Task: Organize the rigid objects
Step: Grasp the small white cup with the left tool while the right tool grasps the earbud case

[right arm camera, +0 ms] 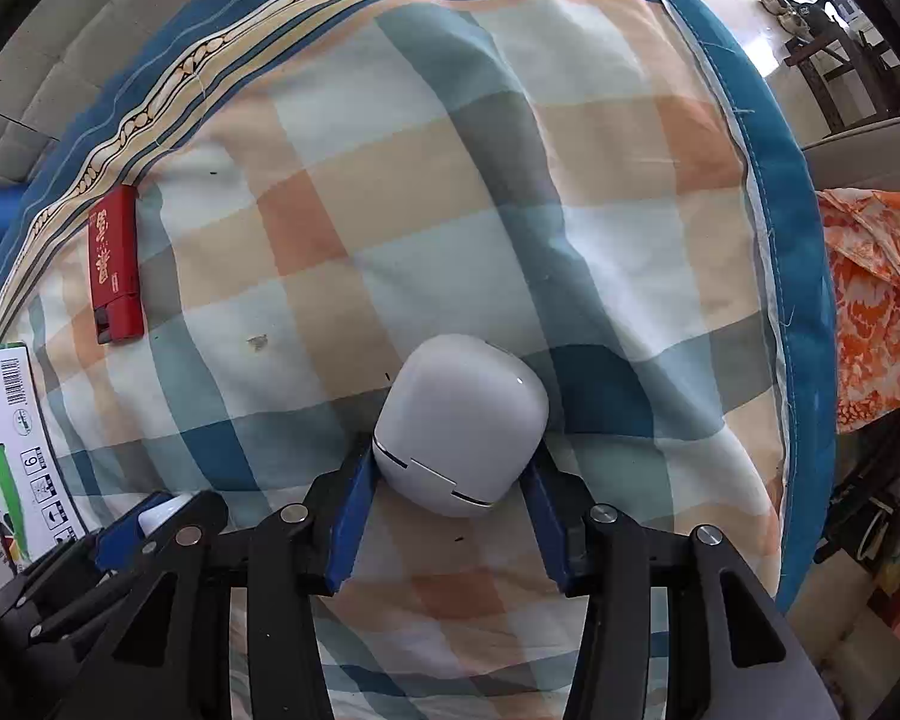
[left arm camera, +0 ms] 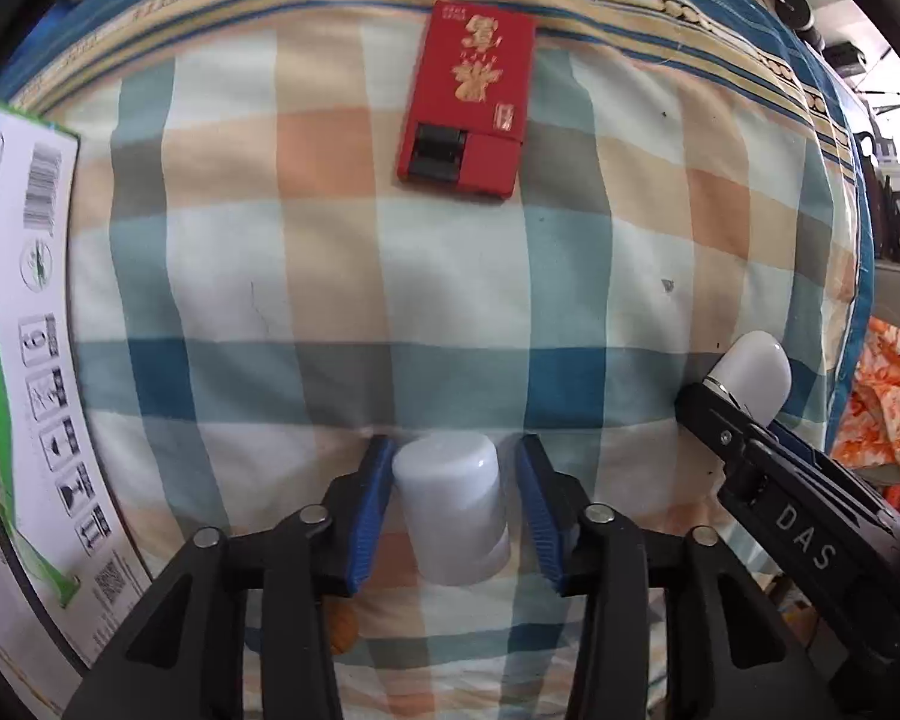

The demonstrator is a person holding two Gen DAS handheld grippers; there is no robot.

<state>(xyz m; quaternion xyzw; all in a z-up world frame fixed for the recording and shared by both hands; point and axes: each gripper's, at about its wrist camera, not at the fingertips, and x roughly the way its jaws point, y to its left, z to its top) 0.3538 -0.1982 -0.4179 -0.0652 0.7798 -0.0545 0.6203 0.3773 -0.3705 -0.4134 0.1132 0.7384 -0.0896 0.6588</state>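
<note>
Item one: white bottle [left arm camera: 450, 510], standing on the checked quilt [left arm camera: 330, 276] between the fingers of the left gripper [left arm camera: 456, 510]. We read the left pad [left arm camera: 369, 516] as touching the bottle's side; a thin gap shows at the right pad, so the jaws are narrowed around it but we cannot tell whether they grip it.

Item two: white earbud case [right arm camera: 459, 423], lying on the same quilt with its seamed end inside the right gripper [right arm camera: 456, 510]. Both blue pads sit against its rounded corners; the jaws are narrowed to the case's width and appear closed on it.

Item three: red box [left arm camera: 465, 102], flat near the quilt's patterned border, well apart from both grippers, untouched.

Item four: printed carton [left arm camera: 24, 324], at the quilt's left edge. Only one outer face shows; we cannot tell whether it is open or what it holds. No other container is in view, and none of the three items is inside anything.

Hazards, as we judge them:
- The case is smooth and rounded and held only near one end; a lift could let it squirt forward out of the pads.
- The bottle, if pinched on one side only, could tip or drop when raised.
- The quilt is soft and uneven, so anything set down upright may topple.
- The two grippers work close together; in the left view the right one stands just beside it, and a sideways move could knock them.
</note>
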